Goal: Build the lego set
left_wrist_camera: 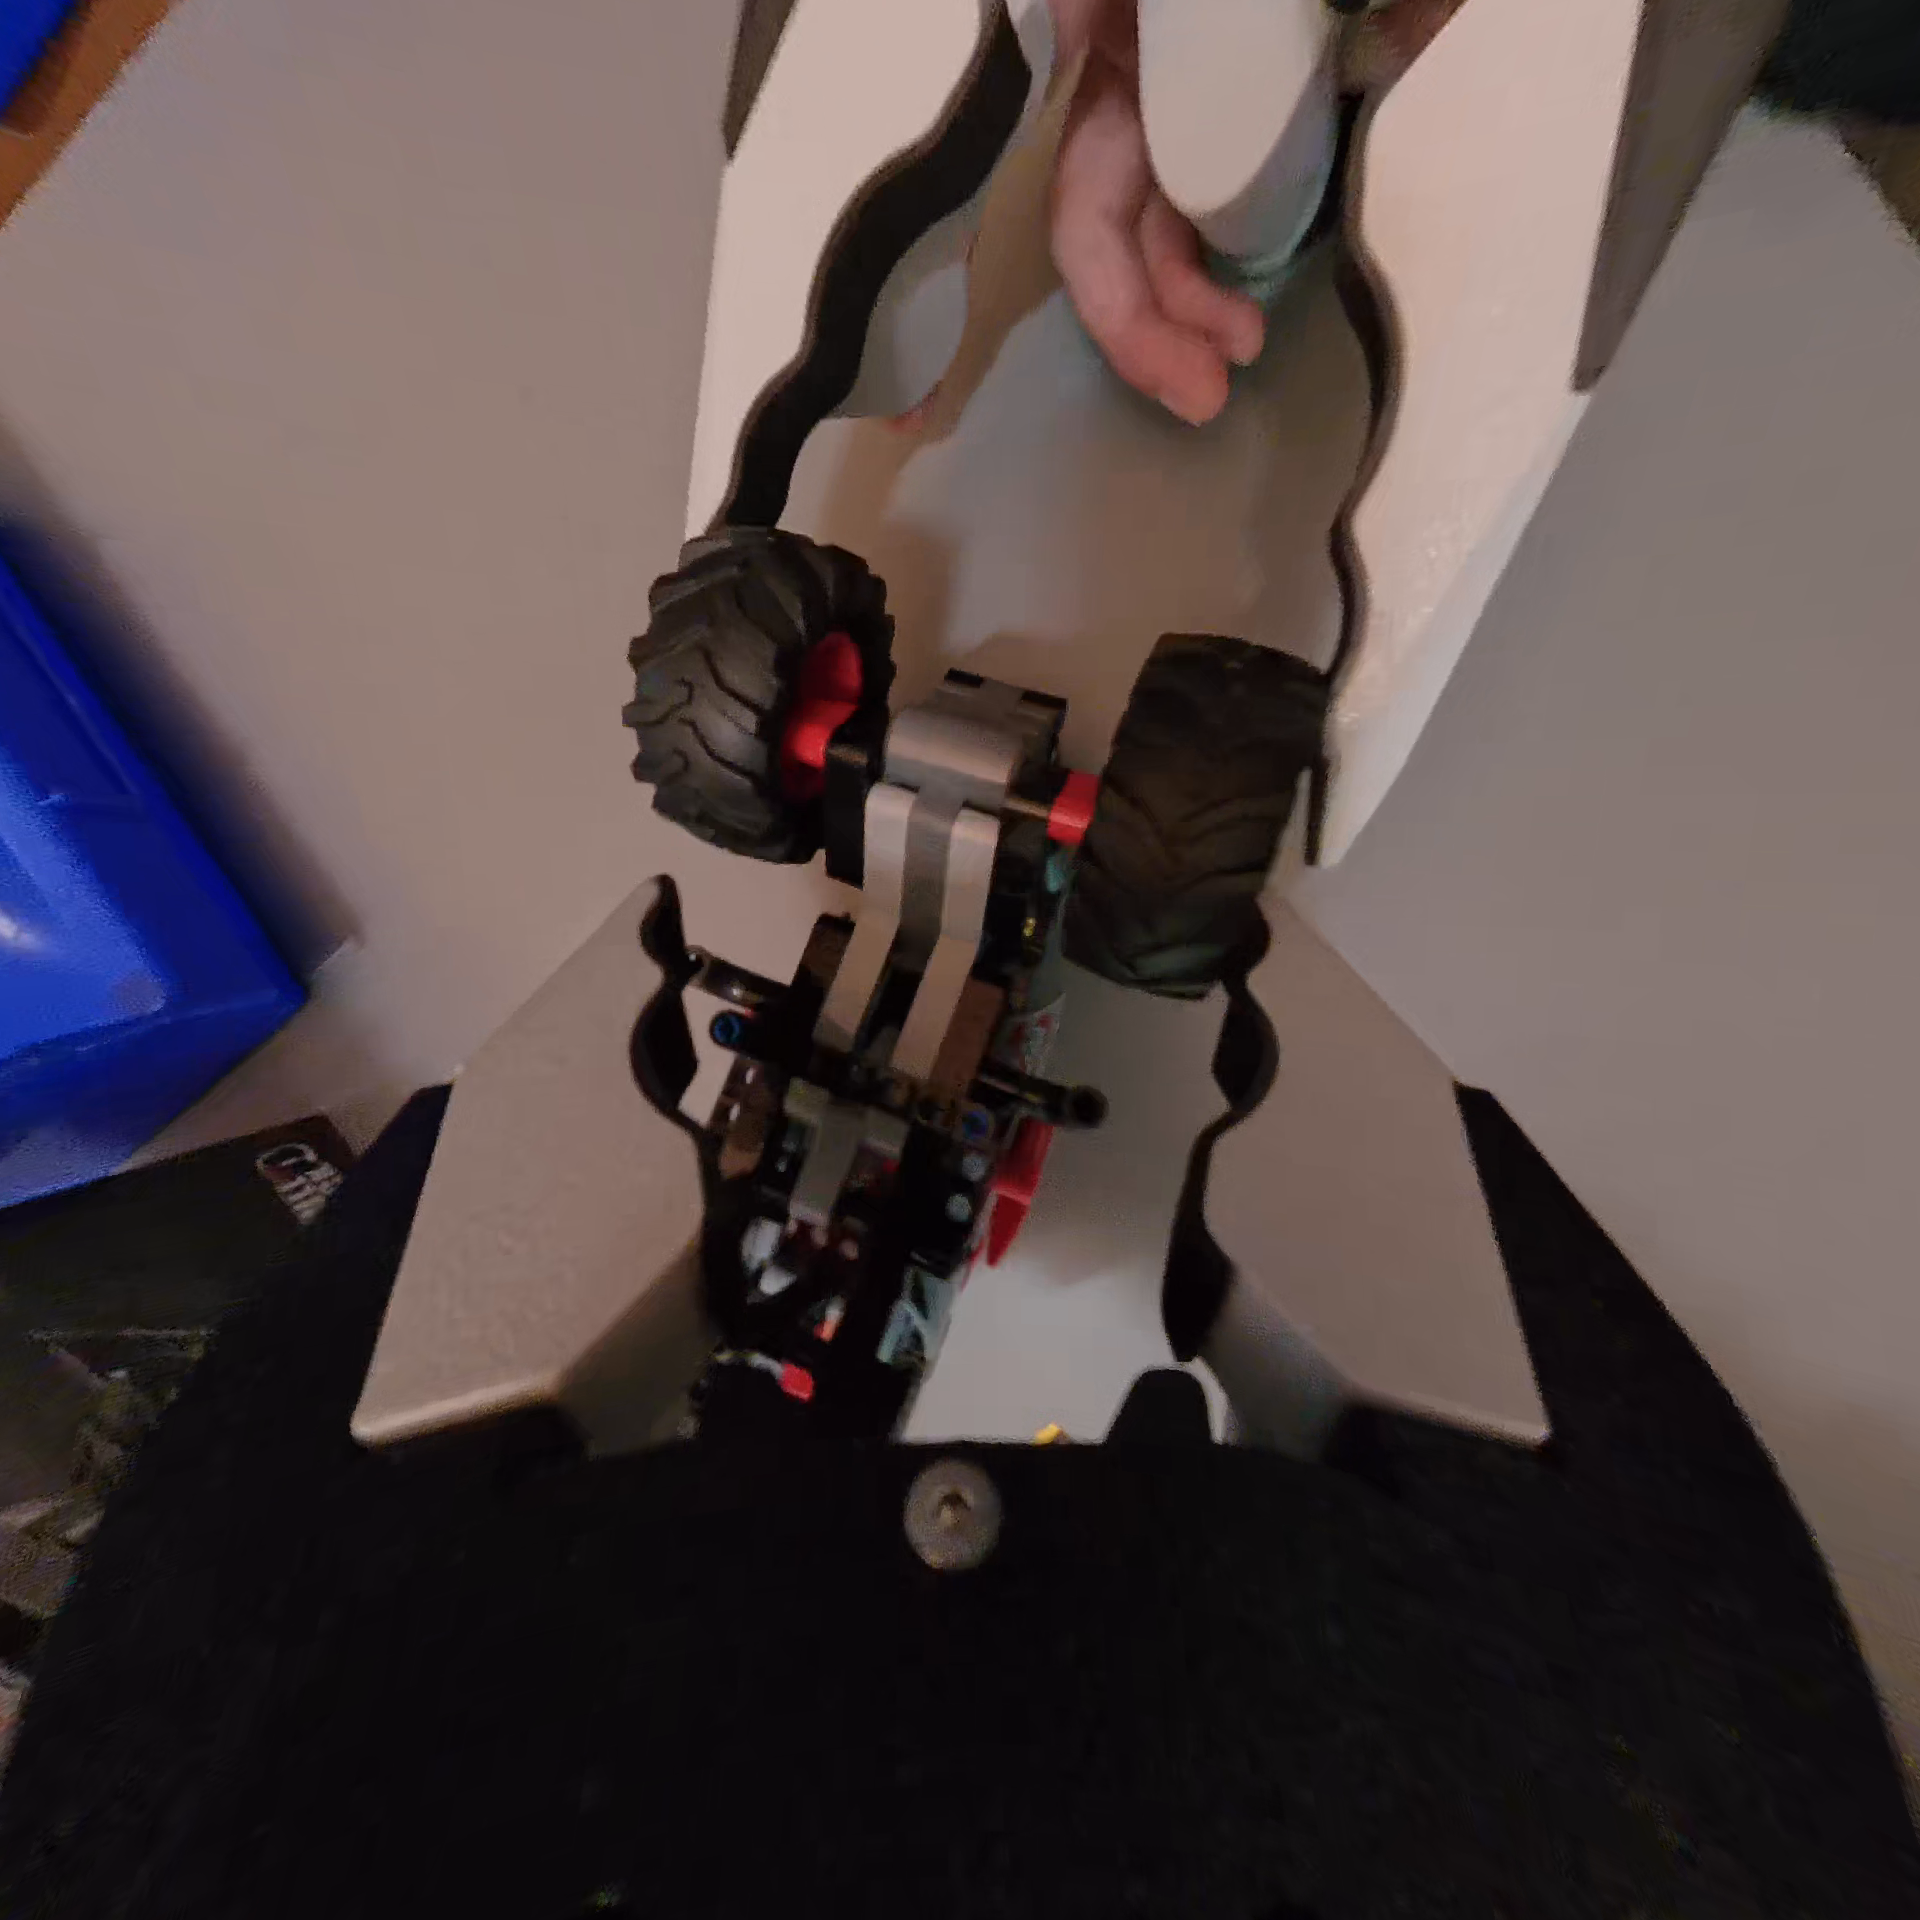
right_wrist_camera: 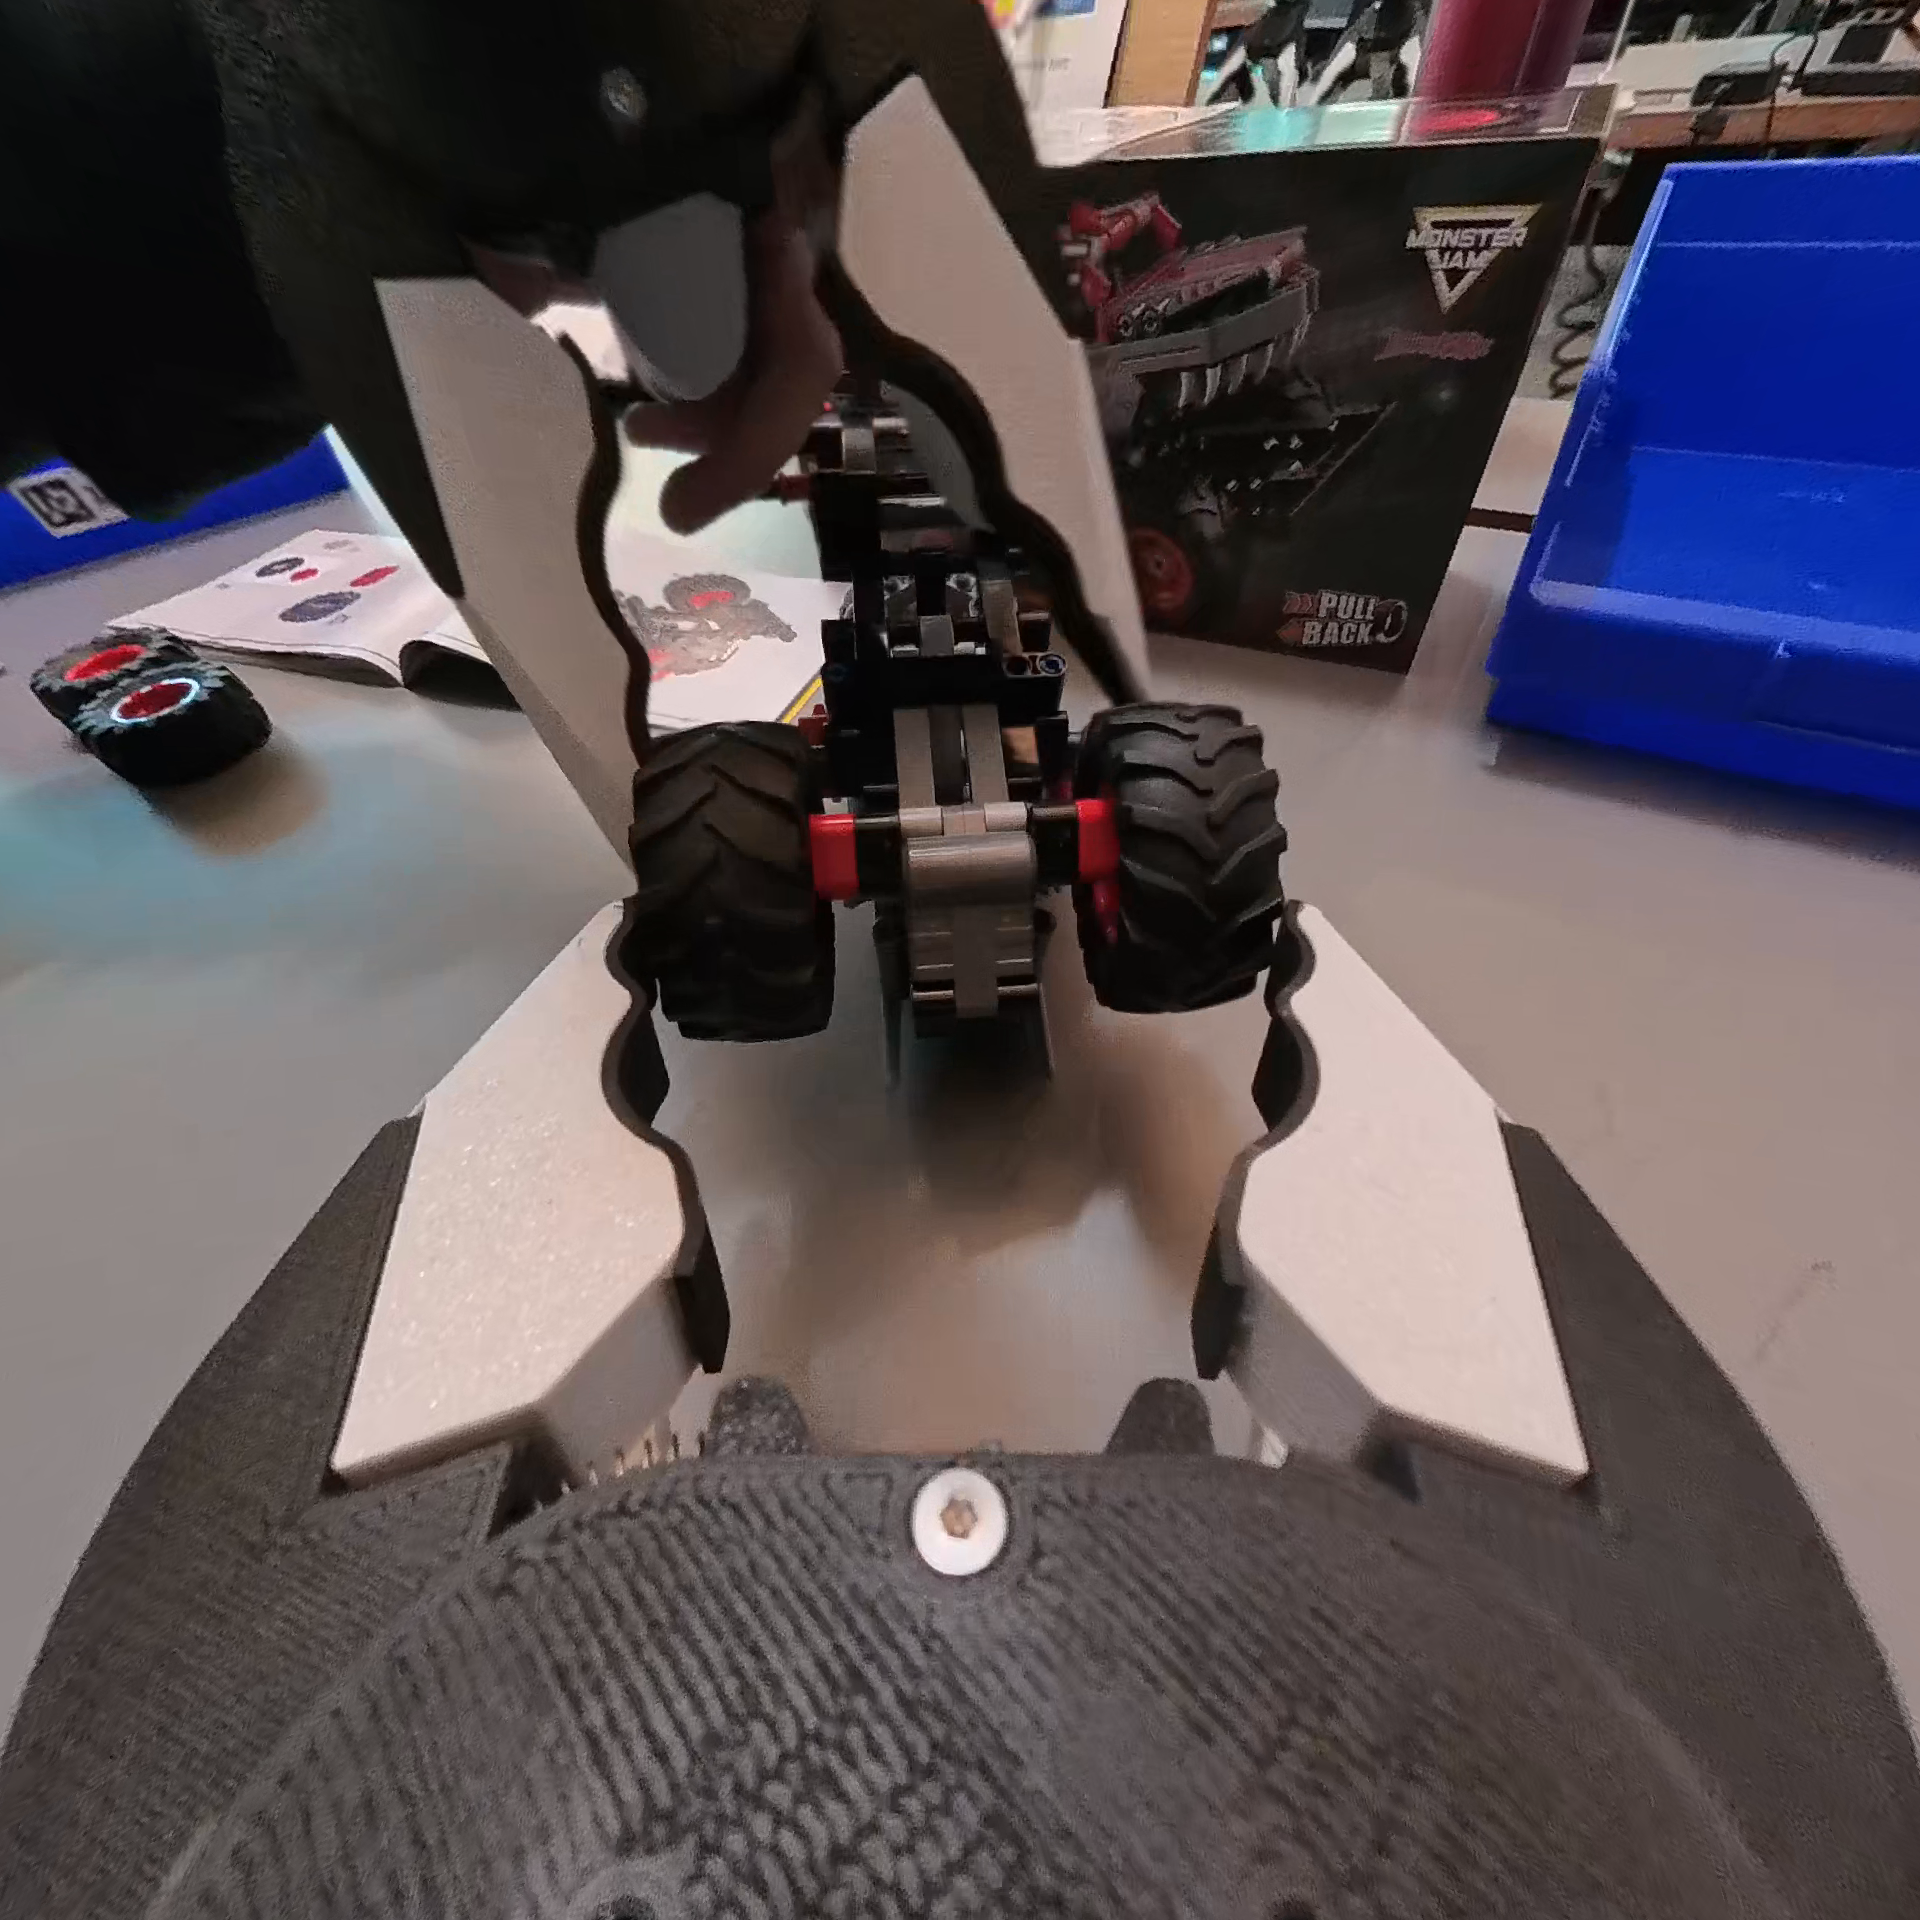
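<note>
A black and grey lego truck chassis point(right_wrist_camera: 935, 644) has two black knobby front wheels point(right_wrist_camera: 727, 883) on red hubs, and they touch the grey table point(right_wrist_camera: 1558, 1039). My left gripper point(left_wrist_camera: 956, 914) is shut on the chassis point(left_wrist_camera: 883, 1122) and holds its rear end tilted up. One side of the chassis lies against a pad and a gap shows on the other side. My right gripper point(right_wrist_camera: 956, 925) is open wide, with its fingertips point(right_wrist_camera: 1288, 935) right beside the outer faces of both wheels. Its fingers point(left_wrist_camera: 758, 260) and a hand point(left_wrist_camera: 1143, 270) show beyond the wheels point(left_wrist_camera: 748, 696) in the left wheel view.
Two loose black wheels with red hubs point(right_wrist_camera: 156, 707) lie at the left. An open instruction booklet point(right_wrist_camera: 312, 613) lies behind the chassis. The set's box point(right_wrist_camera: 1299, 416) stands at the back. A blue bin point(right_wrist_camera: 1714, 520) sits at the right and also shows in the left wrist view point(left_wrist_camera: 94, 935). My left and right fingertips are right by each other.
</note>
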A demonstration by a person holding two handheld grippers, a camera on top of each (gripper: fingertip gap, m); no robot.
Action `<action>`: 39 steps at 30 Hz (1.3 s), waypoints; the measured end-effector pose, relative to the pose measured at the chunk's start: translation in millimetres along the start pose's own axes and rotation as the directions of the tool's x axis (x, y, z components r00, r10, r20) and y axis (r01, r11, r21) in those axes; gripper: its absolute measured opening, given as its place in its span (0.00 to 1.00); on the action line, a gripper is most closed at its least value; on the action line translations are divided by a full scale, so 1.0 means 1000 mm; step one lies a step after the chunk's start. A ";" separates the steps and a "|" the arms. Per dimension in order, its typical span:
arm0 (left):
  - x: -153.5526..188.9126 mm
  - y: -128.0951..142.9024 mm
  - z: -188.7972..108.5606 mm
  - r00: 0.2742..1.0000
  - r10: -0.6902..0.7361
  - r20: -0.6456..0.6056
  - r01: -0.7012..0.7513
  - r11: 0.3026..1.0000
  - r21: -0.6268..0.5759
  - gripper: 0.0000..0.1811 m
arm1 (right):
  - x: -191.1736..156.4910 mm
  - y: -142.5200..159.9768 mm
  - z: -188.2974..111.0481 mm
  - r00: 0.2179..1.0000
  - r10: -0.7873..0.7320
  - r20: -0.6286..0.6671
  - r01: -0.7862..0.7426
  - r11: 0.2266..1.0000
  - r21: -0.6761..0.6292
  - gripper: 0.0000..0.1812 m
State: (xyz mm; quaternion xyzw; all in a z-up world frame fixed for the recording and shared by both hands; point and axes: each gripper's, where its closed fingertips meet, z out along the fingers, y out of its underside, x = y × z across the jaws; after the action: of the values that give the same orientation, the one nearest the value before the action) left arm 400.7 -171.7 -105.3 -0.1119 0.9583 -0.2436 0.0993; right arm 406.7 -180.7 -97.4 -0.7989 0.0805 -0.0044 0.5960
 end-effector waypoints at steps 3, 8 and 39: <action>0.010 -0.007 -0.009 0.998 -0.052 -0.038 0.055 0.996 0.077 0.51 | -0.004 -0.002 -0.002 1.000 -0.007 0.024 0.006 1.000 0.016 0.64; 0.017 -0.003 0.000 0.992 -0.071 -0.108 0.075 0.997 0.033 0.43 | -0.004 0.002 -0.003 0.999 0.048 0.017 -0.048 0.999 -0.005 0.64; 0.011 -0.014 0.010 0.997 0.075 -0.020 -0.073 0.995 0.074 0.38 | 0.000 -0.003 0.005 0.999 -0.013 0.029 0.012 1.000 0.010 0.72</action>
State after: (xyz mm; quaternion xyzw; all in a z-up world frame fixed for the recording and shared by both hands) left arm 395.1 -191.0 -108.8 -0.0697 0.9533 -0.2759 0.1012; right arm 407.4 -174.7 -95.8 -0.7963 0.0668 0.0032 0.6012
